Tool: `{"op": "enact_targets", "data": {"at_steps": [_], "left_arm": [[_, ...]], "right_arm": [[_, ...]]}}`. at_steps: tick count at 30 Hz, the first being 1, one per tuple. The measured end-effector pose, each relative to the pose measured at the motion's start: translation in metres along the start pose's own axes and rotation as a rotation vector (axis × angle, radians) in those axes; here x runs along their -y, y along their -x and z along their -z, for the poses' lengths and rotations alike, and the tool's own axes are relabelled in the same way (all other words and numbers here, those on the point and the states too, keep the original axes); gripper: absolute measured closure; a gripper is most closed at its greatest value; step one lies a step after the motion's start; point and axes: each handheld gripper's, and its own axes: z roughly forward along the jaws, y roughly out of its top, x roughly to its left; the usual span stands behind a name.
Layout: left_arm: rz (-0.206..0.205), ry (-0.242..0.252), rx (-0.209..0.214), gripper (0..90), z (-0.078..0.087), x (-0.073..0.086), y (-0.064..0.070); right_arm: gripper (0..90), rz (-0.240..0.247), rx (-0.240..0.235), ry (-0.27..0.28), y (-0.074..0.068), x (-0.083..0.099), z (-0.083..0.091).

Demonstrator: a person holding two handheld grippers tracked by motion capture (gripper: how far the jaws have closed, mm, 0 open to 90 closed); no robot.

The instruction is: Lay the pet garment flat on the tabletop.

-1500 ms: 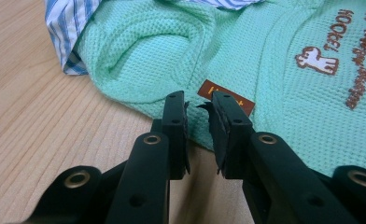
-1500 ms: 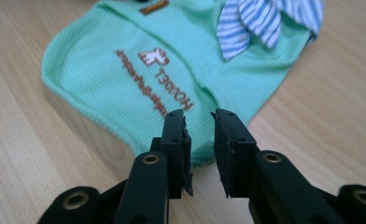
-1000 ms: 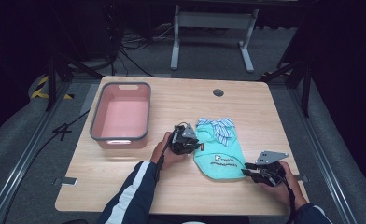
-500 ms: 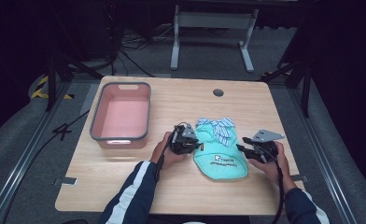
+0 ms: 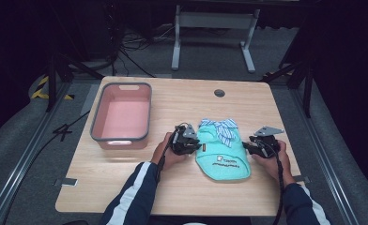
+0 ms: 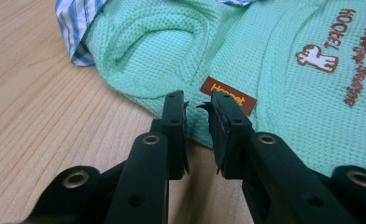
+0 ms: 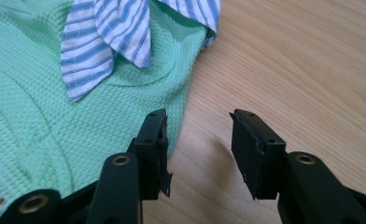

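Item: mint knit garment (image 5: 222,151), striped collar (image 5: 219,127). Lies flat on table (image 5: 172,197), right of centre, nearer front edge. Long axis runs front to back; collar points to far edge, hem to us.

Left gripper (image 6: 197,122): jaws nearly together, a slit between, at garment's left edge, nothing pinched.

Right gripper (image 7: 197,135): jaws spread, astride right edge.

Step, we judge: taking side grips. Next calls for closing both on fabric.

Pink tub (image 5: 122,115) near left edge.
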Motion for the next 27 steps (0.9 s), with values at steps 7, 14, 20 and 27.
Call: {"op": "enact_targets", "data": {"at_steps": [7,14,20,27], "left_arm": [[0.016,0.0,-0.014,73.2,0.001,0.0,-0.001],[0.017,-0.004,-0.06,59.7,-0.002,-0.01,-0.003],[-0.028,0.016,-0.081,64.7,-0.01,-0.035,0.0],[-0.065,-0.048,-0.04,77.2,-0.032,-0.044,0.007]], "right_arm": [[56.4,-0.004,-0.002,0.005,0.0,0.001,0.0],[52.0,0.014,-0.012,0.021,-0.003,-0.002,0.001],[52.7,0.019,-0.023,0.048,-0.004,-0.003,0.004],[54.7,0.027,-0.047,0.035,-0.007,-0.002,0.0]]}}
